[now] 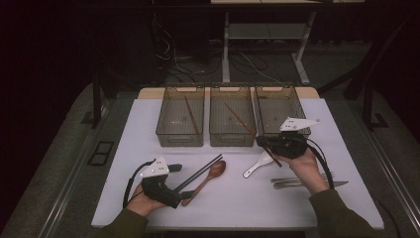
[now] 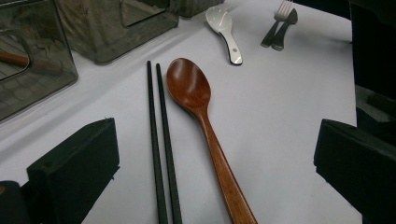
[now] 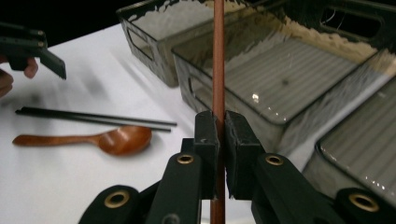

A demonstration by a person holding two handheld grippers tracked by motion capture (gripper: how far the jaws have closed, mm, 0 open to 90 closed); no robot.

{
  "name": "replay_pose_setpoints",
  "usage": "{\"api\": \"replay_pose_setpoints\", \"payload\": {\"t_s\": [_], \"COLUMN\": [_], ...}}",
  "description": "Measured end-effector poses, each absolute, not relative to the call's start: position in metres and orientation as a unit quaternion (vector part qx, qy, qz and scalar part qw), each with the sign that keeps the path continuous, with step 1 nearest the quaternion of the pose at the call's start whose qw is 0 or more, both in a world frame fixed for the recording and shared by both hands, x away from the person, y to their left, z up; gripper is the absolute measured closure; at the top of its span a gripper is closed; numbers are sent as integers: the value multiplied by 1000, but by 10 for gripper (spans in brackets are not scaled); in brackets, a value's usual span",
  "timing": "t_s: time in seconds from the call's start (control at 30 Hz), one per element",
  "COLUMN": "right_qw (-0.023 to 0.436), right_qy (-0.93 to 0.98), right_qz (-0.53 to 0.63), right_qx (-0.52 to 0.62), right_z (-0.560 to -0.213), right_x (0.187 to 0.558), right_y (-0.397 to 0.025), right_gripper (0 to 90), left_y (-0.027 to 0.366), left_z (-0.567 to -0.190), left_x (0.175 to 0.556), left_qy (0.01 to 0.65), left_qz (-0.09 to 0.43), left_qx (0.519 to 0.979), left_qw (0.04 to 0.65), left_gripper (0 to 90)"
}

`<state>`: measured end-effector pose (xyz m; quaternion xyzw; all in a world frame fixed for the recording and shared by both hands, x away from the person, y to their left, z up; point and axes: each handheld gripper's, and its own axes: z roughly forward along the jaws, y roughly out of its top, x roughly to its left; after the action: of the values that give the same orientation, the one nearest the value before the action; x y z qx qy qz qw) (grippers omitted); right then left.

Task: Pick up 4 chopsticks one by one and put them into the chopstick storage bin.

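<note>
On the near left of the white desk [image 1: 148, 119], the left claw [image 2: 215, 154] is held with its jaws spread wide and nothing between them. It is pointed over two black chopsticks [image 2: 159, 140] lying side by side and one wooden spoon [image 2: 205, 126] just to their right. On the near right of the desk, a fork [image 1: 297, 179] and a knife [image 1: 317, 184] are seen lying together by the person's right hand, with one white spoon [image 1: 257, 165] to their left. Farther in, the right claw [image 3: 218, 140] is clenched tight on one brown chopstick [image 3: 218, 56], which is held above the desk just in front of the trays. At the far edge, three clear trays [image 1: 181, 136] are lined up in a row; one brown chopstick is seen in the left tray, and another brown chopstick [image 1: 237, 119] slants across the middle one.
</note>
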<state>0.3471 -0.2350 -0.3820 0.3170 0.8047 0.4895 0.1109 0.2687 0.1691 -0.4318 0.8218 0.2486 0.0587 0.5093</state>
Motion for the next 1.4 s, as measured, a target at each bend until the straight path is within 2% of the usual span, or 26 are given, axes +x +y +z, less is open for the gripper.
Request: {"api": "replay_pose_setpoints", "payload": {"t_s": [0.73,1.4], "right_qw": [122,133], "right_qy": [785,771], "right_qz": [521,535], "right_qx": [312,318], "right_z": [-364,-342], "right_x": [384,424], "right_y": [-189,-128], "right_gripper": [837,837], "left_y": [167,168], "left_z": [-433,-432], "left_x": [270,270], "left_qy": [250,251], "left_qz": [58,58], "left_qx": [824,821], "left_qw": [506,509], "left_gripper": [0,0]}}
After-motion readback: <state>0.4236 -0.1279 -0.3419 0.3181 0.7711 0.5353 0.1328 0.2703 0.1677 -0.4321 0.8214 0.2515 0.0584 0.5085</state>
